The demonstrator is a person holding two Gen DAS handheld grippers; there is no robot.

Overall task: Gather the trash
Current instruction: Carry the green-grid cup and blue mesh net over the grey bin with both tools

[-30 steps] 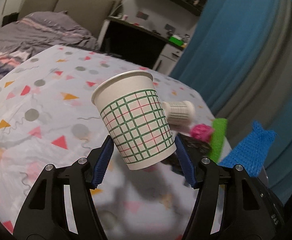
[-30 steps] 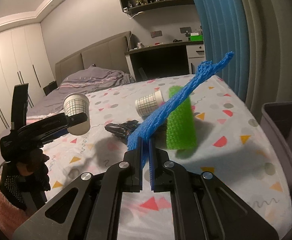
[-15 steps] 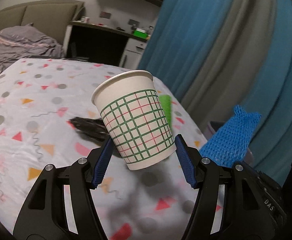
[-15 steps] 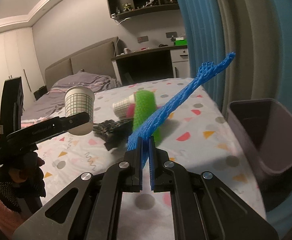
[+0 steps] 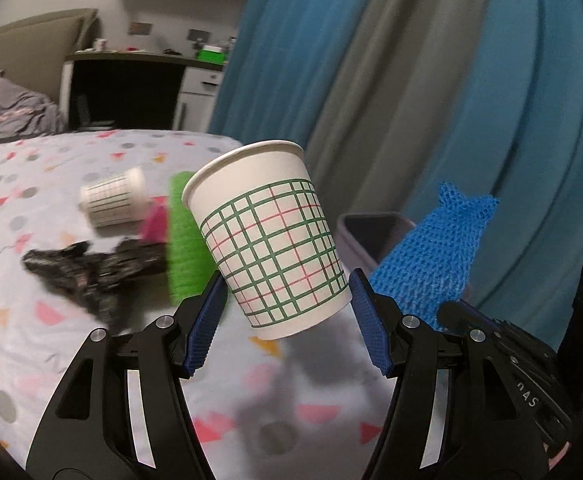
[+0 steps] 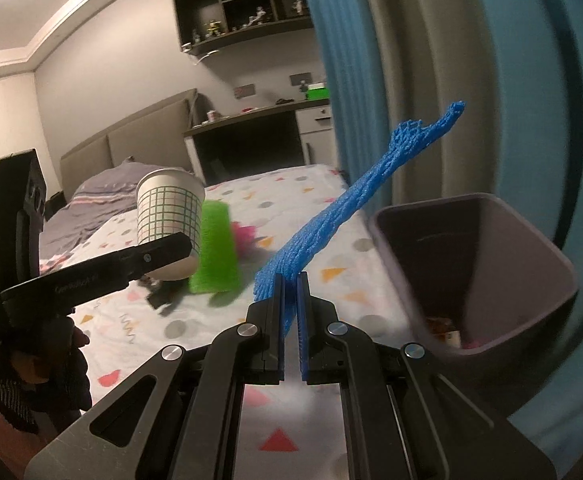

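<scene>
Both loads look bound for the grey bin [image 6: 503, 216] at the table's edge, so I'd carry each one right over its mouth before letting go, since the blue foam net [image 6: 355, 200] is floppy and could drape over the rim. The right gripper [image 6: 290, 312] has its fingers nearly together, pinching the net's lower end. The left gripper [image 5: 287, 316] is spread wide and clamped on the checked paper cup [image 5: 271, 236], held tilted above the patterned tablecloth [image 5: 51, 336].

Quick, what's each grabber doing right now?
Left gripper: closed on the checked paper cup, held up off the table.
Right gripper: closed on the blue foam net.
</scene>
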